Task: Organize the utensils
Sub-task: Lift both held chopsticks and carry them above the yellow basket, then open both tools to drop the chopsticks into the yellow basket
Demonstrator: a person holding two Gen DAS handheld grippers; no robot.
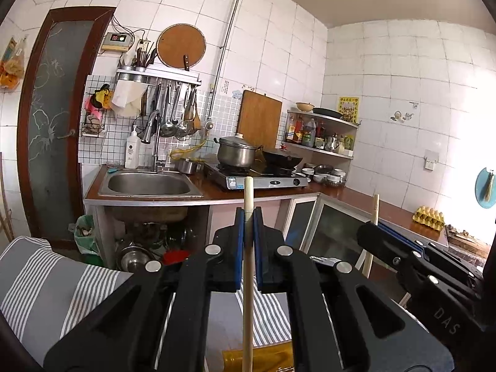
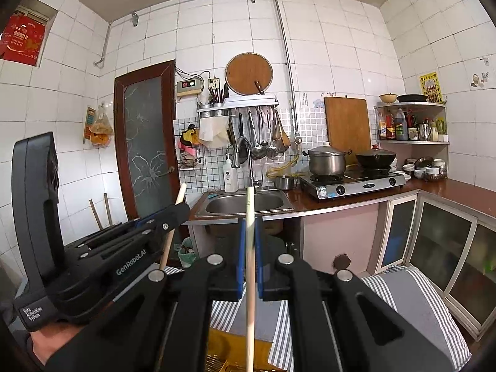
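Observation:
My left gripper is shut on a pale wooden chopstick that stands upright between the blue pads, its tip above the fingers. My right gripper is shut on a second wooden chopstick, also upright. Each gripper shows in the other's view: the right one at the right of the left wrist view with its chopstick, the left one at the left of the right wrist view with its chopstick. Both are raised above a grey striped cloth. A yellow container lies below.
Ahead is a kitchen counter with a steel sink, a gas stove with a pot and a wok. Ladles hang on a wall rack. An egg tray sits on the right counter.

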